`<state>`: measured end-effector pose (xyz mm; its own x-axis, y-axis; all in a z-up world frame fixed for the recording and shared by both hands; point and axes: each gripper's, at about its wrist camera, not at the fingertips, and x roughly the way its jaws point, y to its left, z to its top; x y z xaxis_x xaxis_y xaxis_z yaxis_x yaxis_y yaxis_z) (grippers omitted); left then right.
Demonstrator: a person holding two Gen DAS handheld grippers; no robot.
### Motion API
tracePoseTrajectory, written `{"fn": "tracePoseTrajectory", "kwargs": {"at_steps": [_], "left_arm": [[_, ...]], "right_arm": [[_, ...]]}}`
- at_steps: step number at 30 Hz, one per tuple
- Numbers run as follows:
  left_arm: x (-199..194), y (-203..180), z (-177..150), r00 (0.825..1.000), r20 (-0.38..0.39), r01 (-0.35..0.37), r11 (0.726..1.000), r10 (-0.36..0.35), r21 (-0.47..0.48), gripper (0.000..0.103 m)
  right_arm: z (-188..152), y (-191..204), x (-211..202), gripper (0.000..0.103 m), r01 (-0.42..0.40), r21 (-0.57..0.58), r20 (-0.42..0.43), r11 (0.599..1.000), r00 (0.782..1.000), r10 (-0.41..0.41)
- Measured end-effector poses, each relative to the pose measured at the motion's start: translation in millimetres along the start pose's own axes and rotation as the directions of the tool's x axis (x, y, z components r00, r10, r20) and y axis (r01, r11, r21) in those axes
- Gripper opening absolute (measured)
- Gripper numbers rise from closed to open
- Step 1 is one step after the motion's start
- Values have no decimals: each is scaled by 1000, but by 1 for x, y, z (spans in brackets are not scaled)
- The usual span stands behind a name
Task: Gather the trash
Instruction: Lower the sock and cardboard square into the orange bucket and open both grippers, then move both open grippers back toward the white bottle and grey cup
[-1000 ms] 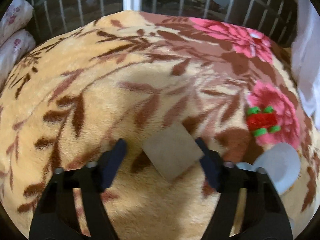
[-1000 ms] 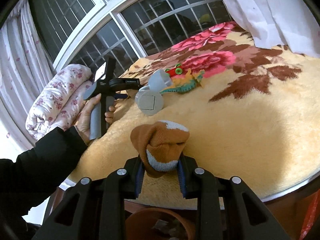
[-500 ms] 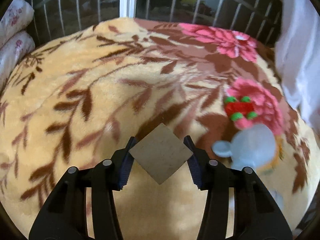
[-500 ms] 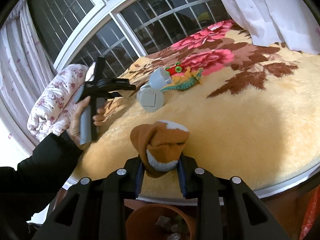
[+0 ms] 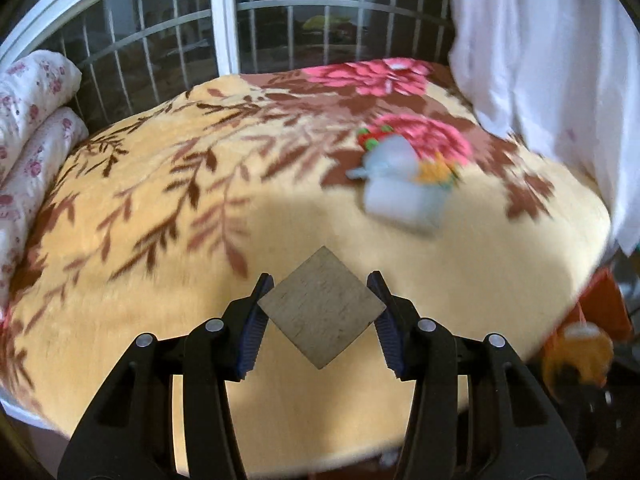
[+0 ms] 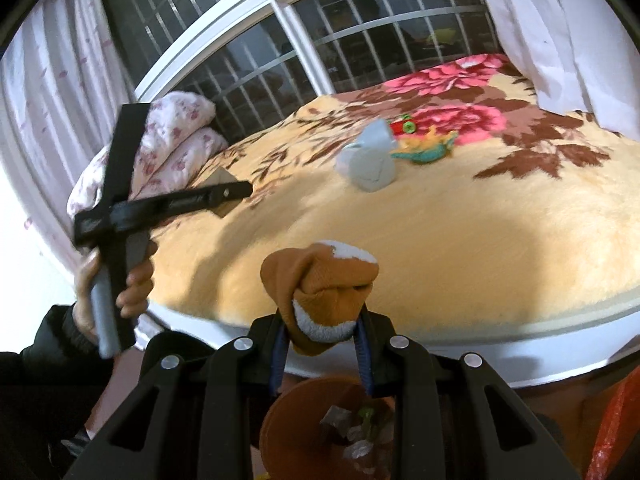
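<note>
The left gripper (image 5: 322, 314) is clamped by its blue pads (image 5: 252, 320) on two corners of a card (image 5: 322, 314), while the right gripper (image 6: 322, 330) is closed on a sock (image 6: 320, 284), fingers pointed forward.

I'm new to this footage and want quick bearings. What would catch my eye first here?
Probably the flowered blanket covering the bed, then what each tool holds. The left hand-held gripper is shut on a flat grey square card held above the blanket. The right hand-held gripper is shut on a brown sock beyond the bed's edge, above a brown bin with scraps inside.
</note>
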<state>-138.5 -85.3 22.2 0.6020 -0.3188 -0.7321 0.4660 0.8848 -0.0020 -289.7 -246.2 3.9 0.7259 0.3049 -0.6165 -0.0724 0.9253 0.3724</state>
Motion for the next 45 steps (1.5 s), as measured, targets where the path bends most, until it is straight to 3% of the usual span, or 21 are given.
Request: {"fn": "tracePoseTrajectory", "kwargs": {"at_steps": [12,21,26,31,33,36,37,39,41,45], "left_arm": [[-38,-30,-108,995,-93,49,998,-45,40,48],[-10,-34,-164,970,-232,76,997,-68,25,48],[33,-38,-195,933,-352,94,995,-81,19,48],[79,-36,-219,859,-493,136,990,-135,-33,48],[90,-35,-223,841,-523,139,989,-141,-44,48],[102,-33,-227,810,-567,142,988,-152,-62,50],[109,-32,-230,789,-599,124,990,-136,-61,53],[114,-30,-233,776,-620,103,993,-114,-54,64],[116,-27,-233,770,-626,105,992,-127,-72,65],[111,-21,-230,772,-622,107,991,-136,-84,69]], "right_arm": [[-45,31,-6,28,18,-67,-84,998,996,-24],[-87,34,16,29,9,-66,-231,998,973,-24],[-110,22,45,29,39,-44,-348,998,936,-52],[-127,4,81,29,57,7,-465,998,884,-47],[-131,2,90,29,61,5,-489,998,871,-51],[-135,1,103,47,62,-9,-527,998,848,-57],[-137,1,108,63,63,-15,-540,998,839,-61],[-137,-1,112,64,76,-20,-544,997,836,-75],[-136,-4,112,64,80,-7,-544,997,836,-71],[-127,-9,103,64,90,-3,-518,996,852,-78]]}}
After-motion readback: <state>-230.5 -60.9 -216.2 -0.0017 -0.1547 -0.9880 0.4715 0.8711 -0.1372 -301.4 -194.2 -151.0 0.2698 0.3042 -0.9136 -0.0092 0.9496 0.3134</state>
